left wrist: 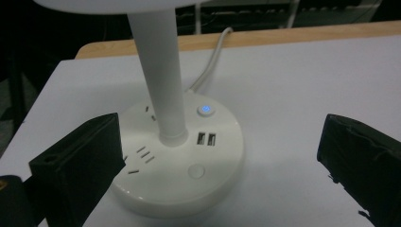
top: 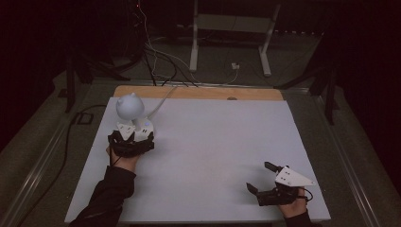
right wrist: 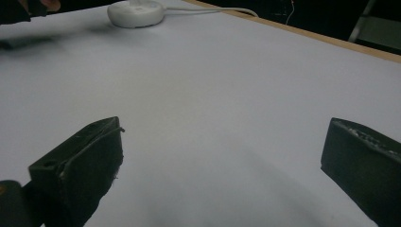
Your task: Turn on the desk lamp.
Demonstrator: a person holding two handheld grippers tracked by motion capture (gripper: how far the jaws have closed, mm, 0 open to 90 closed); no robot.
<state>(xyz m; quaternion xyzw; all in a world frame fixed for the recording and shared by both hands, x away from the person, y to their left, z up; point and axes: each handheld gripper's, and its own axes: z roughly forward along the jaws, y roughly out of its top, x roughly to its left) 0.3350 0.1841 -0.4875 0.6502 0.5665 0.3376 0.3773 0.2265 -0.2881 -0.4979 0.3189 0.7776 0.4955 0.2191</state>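
Left gripper (top: 134,137) open-jawed beside lamp base (left wrist: 182,163).

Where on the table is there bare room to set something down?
The wide white stretch between the lamp and the right gripper is bare, as is the far right side of the table. It is crowded at the lamp, where the left gripper sits.

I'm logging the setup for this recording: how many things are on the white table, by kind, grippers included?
Desk lamp: 1, its round base carrying sockets and a lit blue button
Lamp cord: 1
Hand-held grippers: 2, the left gripper at the lamp base, the right gripper near the table's near edge
Total: 4
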